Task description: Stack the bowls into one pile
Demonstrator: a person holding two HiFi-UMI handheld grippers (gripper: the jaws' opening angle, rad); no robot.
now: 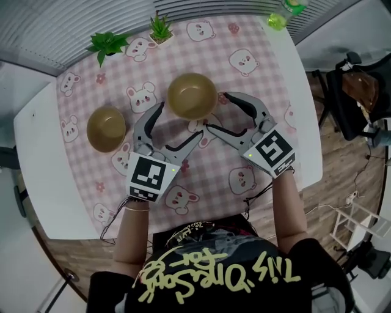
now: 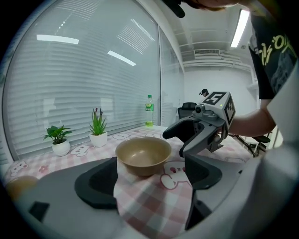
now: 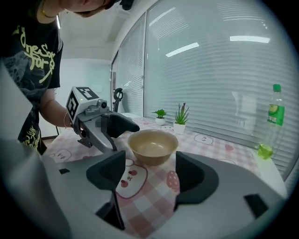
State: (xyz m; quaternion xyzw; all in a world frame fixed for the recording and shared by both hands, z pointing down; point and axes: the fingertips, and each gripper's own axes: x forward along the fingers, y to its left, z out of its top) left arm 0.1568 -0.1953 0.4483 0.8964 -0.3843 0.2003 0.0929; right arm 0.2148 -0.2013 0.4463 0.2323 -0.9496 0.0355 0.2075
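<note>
Two tan bowls stand on the pink checked tablecloth (image 1: 244, 36). One bowl (image 1: 192, 95) is at the middle, the other bowl (image 1: 106, 128) sits apart to its left. My left gripper (image 1: 181, 119) is open and empty, its jaws pointing at the near left side of the middle bowl (image 2: 143, 155). My right gripper (image 1: 217, 111) is open too, just right of that bowl (image 3: 153, 145), with nothing between its fingers. In the left gripper view the right gripper (image 2: 201, 130) shows beside the bowl. The left gripper (image 3: 100, 126) shows likewise in the right gripper view.
Two small potted plants (image 1: 108, 44) (image 1: 160, 27) stand at the far edge of the table. A green bottle (image 1: 284, 12) is at the far right corner. A black chair (image 1: 354, 92) stands on the floor to the right of the table.
</note>
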